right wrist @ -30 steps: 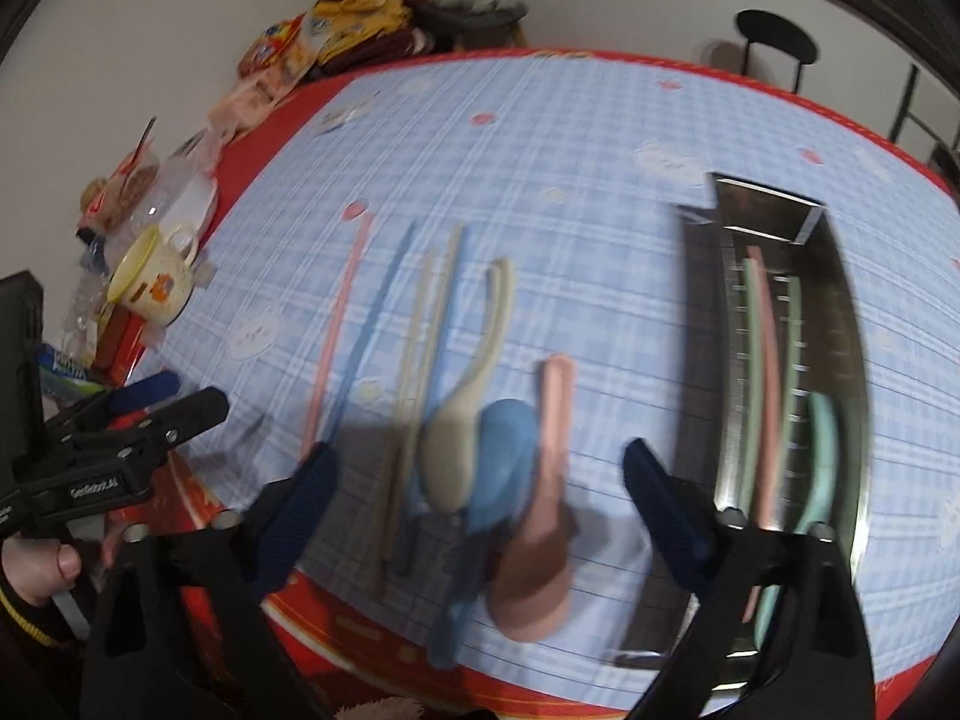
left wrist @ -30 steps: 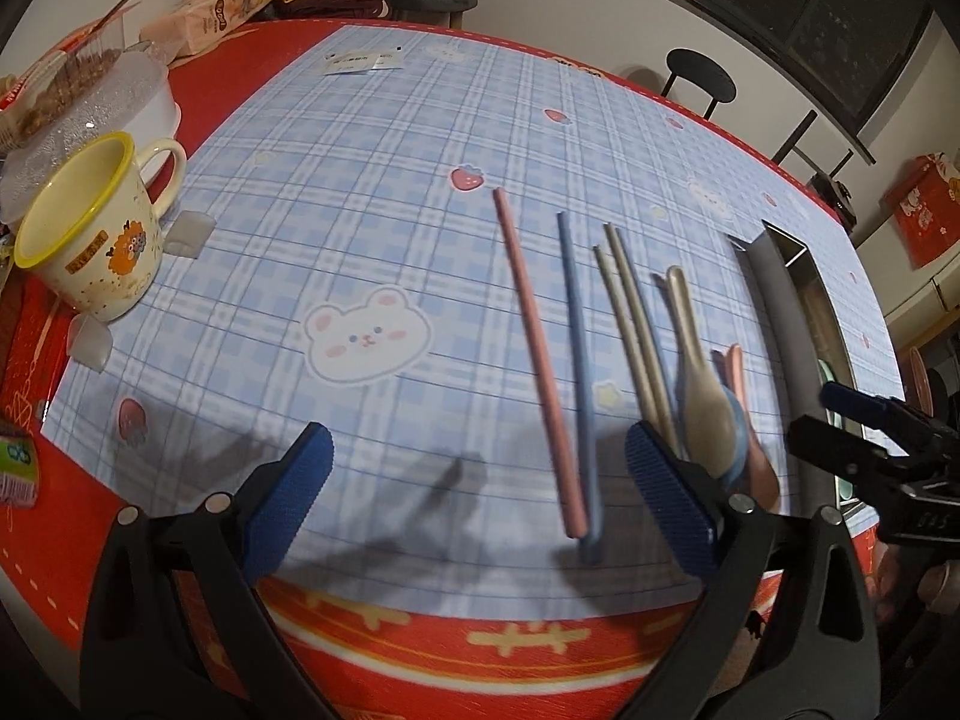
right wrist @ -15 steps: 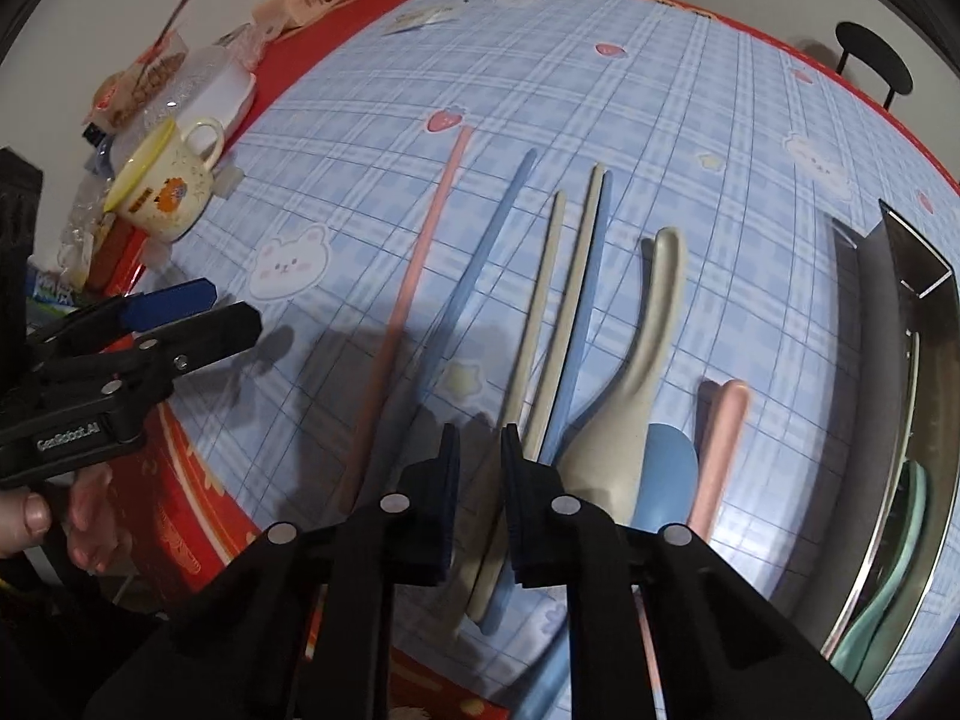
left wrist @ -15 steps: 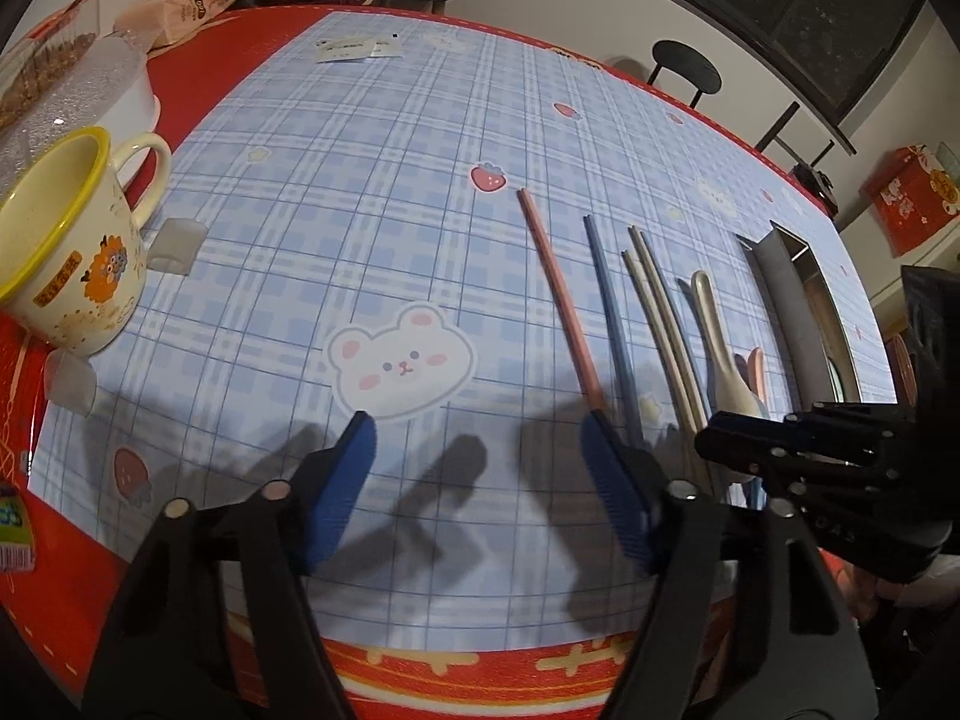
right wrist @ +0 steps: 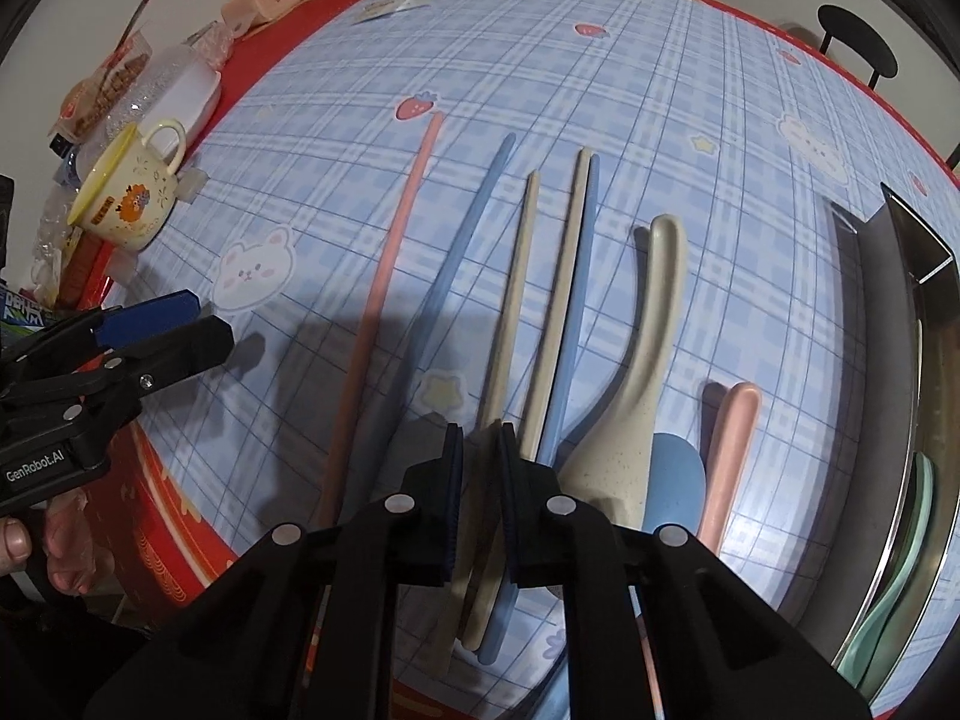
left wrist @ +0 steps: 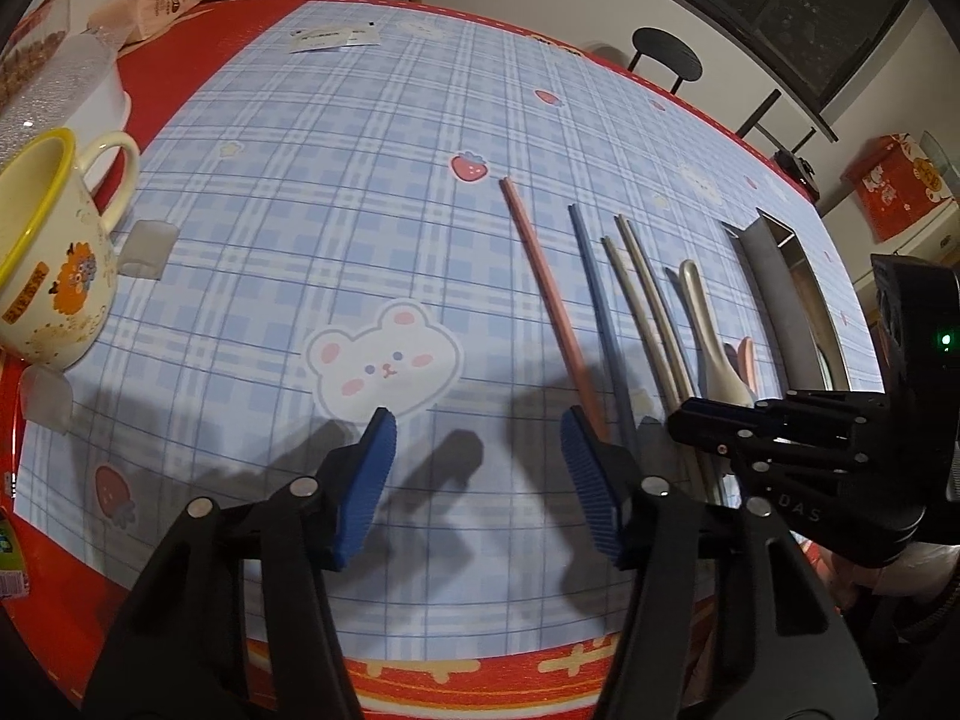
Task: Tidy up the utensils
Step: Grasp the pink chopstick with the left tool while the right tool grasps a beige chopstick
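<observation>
Loose utensils are laid side by side on the desk (right wrist: 690,90): a pink chopstick (right wrist: 384,276), a blue chopstick (right wrist: 456,252), two beige chopsticks (right wrist: 516,276) with a second blue one alongside, a beige spoon (right wrist: 636,396), a blue spoon (right wrist: 675,486) and a pink spoon (right wrist: 729,456). A metal tray (right wrist: 888,312) at the right edge already holds green utensils.

The right gripper (right wrist: 482,480) is nearly closed, its pads clamped on the near end of one beige chopstick; the chopstick's tip still lies on the desk. The left gripper (left wrist: 477,480) has just been closing and stands about half open with nothing between its pads; the pink chopstick's near end lies just beside its right pad.

Handling, as judged: the chopsticks appear light, stiff and smooth, so a grip at the very end is likely to let them pivot or slip. A hold further up the thick end would be steadier. The spoons are best taken by the handle.
</observation>
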A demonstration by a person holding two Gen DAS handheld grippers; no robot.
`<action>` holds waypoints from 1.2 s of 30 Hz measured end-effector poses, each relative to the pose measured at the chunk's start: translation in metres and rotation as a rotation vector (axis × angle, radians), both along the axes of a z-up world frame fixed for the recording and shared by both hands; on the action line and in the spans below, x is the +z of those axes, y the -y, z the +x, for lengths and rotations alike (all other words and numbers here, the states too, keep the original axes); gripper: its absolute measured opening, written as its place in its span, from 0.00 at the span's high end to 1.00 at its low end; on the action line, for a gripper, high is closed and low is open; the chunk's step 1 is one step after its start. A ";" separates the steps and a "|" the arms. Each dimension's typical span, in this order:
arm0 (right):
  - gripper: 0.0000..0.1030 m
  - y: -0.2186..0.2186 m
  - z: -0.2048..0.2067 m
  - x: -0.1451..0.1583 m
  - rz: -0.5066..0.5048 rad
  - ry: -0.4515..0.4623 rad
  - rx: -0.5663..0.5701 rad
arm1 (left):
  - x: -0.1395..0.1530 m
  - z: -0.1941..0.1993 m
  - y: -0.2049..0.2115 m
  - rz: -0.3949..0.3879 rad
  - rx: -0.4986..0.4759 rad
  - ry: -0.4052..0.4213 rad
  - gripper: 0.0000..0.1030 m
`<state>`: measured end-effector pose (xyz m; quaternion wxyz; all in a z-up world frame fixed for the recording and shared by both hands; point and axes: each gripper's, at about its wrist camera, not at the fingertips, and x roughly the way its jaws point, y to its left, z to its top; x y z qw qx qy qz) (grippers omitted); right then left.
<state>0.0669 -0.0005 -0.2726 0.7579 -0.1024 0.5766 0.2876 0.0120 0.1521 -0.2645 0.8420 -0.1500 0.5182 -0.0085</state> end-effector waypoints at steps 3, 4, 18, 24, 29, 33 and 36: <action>0.91 -0.002 -0.002 0.000 -0.018 0.013 0.012 | -0.001 0.001 0.003 -0.008 -0.010 -0.002 0.49; 0.91 -0.005 -0.003 -0.001 -0.027 0.017 0.016 | -0.001 0.002 0.004 -0.009 -0.014 -0.003 0.50; 0.91 0.005 -0.002 -0.004 0.017 -0.002 0.018 | -0.013 0.046 0.039 0.012 -0.104 0.028 0.60; 0.91 0.009 -0.001 -0.003 0.032 -0.008 0.018 | -0.024 0.056 0.048 0.083 -0.113 0.021 0.68; 0.91 0.010 -0.001 -0.003 0.036 -0.009 0.016 | -0.026 0.059 0.059 0.144 -0.129 0.026 0.67; 0.91 0.010 -0.001 -0.003 0.041 -0.010 0.012 | -0.027 0.057 0.063 0.188 -0.142 0.021 0.79; 0.91 0.010 -0.001 -0.003 0.044 -0.009 0.012 | -0.026 0.050 0.057 0.161 -0.139 0.006 0.88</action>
